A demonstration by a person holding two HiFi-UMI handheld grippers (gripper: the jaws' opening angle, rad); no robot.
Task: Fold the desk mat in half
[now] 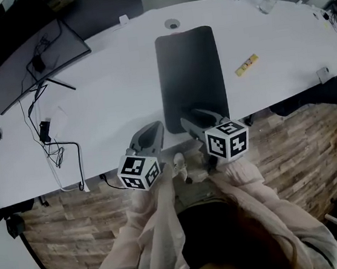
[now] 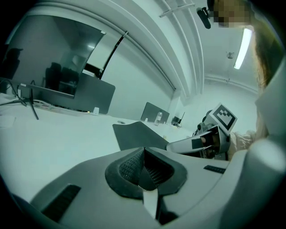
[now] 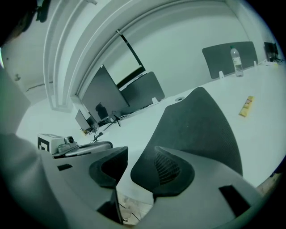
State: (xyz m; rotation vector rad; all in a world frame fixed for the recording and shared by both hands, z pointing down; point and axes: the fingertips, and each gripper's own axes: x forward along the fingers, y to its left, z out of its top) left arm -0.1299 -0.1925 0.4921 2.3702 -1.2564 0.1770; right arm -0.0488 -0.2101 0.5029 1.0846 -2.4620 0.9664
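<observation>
desk mat (image 1: 188, 67) flat on desk (image 1: 109, 101), near end at front edge | right gripper (image 1: 194, 117) jaws apart over that end, not pinching | left gripper (image 1: 153, 127) closed, empty, beside it | tip: withdraw right level, don't drag edge

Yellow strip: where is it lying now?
In the head view the yellow strip lies on the desk, right of the mat and apart from it.
</observation>
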